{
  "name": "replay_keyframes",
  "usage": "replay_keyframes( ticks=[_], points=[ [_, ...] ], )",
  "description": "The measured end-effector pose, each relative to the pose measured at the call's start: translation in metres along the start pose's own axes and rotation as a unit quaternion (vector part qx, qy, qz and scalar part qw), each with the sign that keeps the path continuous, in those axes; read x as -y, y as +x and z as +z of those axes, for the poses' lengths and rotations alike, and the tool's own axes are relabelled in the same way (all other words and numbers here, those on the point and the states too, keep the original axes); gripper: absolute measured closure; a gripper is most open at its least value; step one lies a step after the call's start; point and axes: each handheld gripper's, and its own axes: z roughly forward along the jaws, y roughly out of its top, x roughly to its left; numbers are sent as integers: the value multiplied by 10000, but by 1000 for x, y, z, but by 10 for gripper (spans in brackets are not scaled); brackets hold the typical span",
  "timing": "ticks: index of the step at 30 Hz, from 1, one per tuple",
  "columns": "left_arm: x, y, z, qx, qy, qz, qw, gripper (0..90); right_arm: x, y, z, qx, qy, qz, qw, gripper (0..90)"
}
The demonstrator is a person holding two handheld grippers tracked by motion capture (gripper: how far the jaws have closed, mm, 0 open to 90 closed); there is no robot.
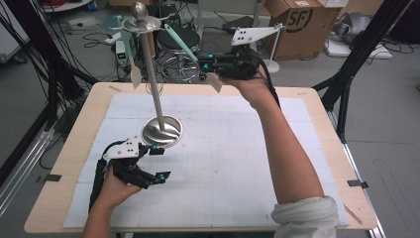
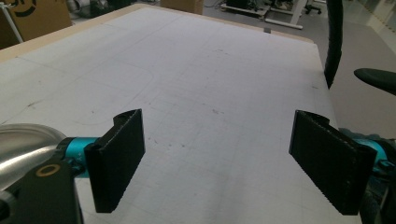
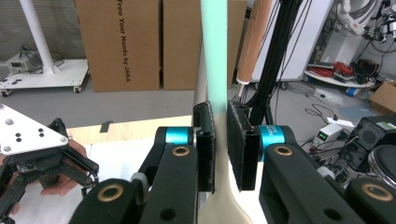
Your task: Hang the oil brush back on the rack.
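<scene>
The tall stand of polished, mirror-bright metal [image 1: 157, 99] has a glossy round base. A smooth, matt mint-green plastic utensil with a cream blade [image 3: 215, 70] sits between the 2 black ribbed, rubbery-looking pads [image 3: 243, 140] of the right gripper [image 3: 221, 144]. The white gridded mat [image 1: 223, 158] looks matt, on a pale wooden table [image 1: 59, 188].

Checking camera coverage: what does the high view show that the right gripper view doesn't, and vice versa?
High view alone: the metal stand with its round base, a second utensil hanging from its top, and the table's edge. Right gripper view alone: the jaw pads pinching the mint handle, plus the printed cardboard boxes. Both: the right tool shut on the mint-handled utensil, and the open left tool.
</scene>
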Motion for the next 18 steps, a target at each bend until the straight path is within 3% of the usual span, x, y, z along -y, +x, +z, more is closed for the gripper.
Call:
replay_keyframes(
  ticks=[9, 18],
  points=[
    [0, 0, 1, 19, -10, 5, 10000, 189, 1, -1, 2, 4, 50, -6, 10000, 831],
    [0, -1, 3, 39, 23, 4, 10000, 189, 4, 2, 15, -2, 180, 18, 9998, 828]
  ],
)
